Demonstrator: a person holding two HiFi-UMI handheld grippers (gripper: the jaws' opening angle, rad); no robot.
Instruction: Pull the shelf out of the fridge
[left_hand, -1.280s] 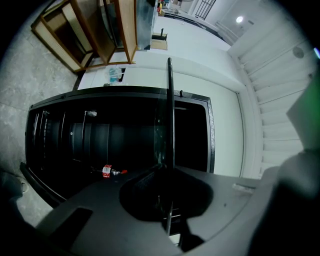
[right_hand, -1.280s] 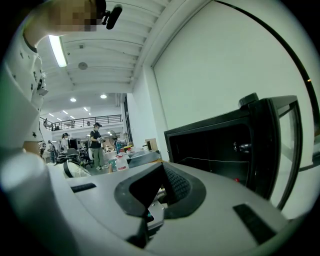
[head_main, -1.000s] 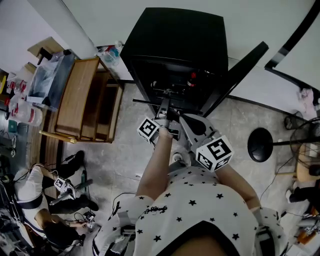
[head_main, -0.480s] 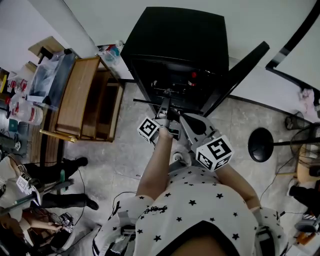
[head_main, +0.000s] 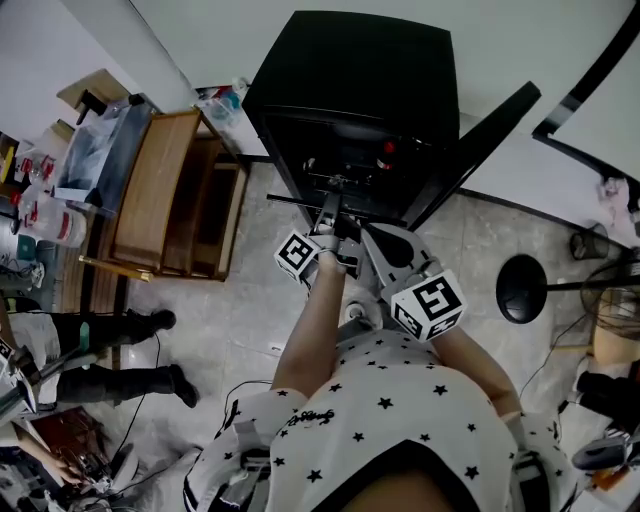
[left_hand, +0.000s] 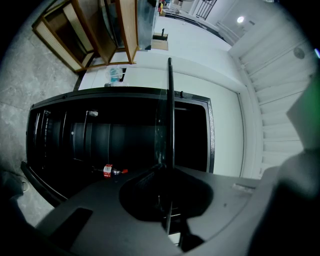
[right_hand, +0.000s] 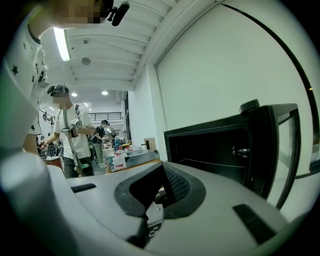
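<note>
- Jaws of left gripper (left_hand: 167, 169): nearly closed, pinched on the front edge of the thin shelf (left_hand: 170, 110).
- Right gripper (right_hand: 161, 167): jaws together, nothing held; sat just outside the mouth of the fridge (head_main: 350, 70), beside the left gripper.
- Shelf: seen edge-on, ran from the jaws back into the fridge; most of it looked to be inside.
- Door (head_main: 470, 150): stood open at the fridge's right.
- Progress, as judged: door opened, grip taken; pull-out itself remained.

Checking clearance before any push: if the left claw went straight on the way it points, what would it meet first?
The shelf: the left claw is shut on its near edge. Beyond lies the open fridge, probably its back wall first, though depth there is unclear.
</note>
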